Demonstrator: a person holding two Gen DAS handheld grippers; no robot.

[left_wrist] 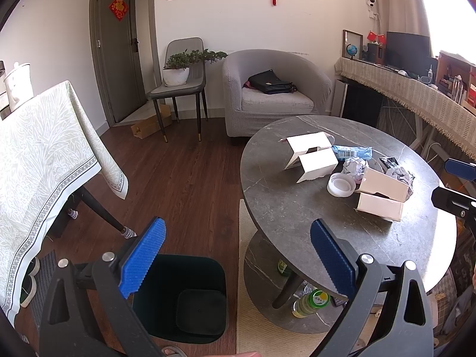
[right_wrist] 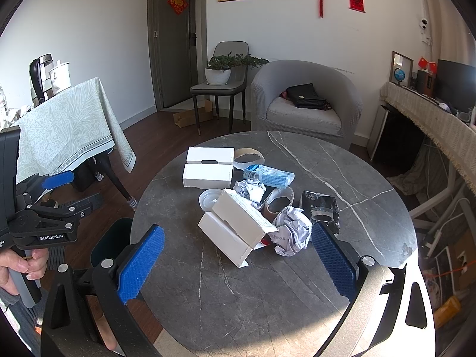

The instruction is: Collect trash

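Trash is lying heaped at the centre of the round grey table [right_wrist: 297, 282]: 2 open white boxes [right_wrist: 238, 232], crumpled paper [right_wrist: 290, 232], a blue wrapper [right_wrist: 267, 175], a white lid [right_wrist: 208, 199] and cardboard rolls [right_wrist: 278, 202]. We are holding the right gripper [right_wrist: 236, 264] above the near table edge with its jaws spread wide and nothing between them, the nearest box sitting at 12 o'clock. We are holding the left gripper [left_wrist: 238, 260], equally spread and carrying nothing, over the dark bin [left_wrist: 178, 297]. For a clean pick we judge that lowering onto 1 box flap and closing squarely is best. Only the left wrist view is showing the bin's open interior at 6 o'clock and the bottles [left_wrist: 311, 302] under the table; only the right wrist view is showing the dark pouch [right_wrist: 321, 208] clearly.
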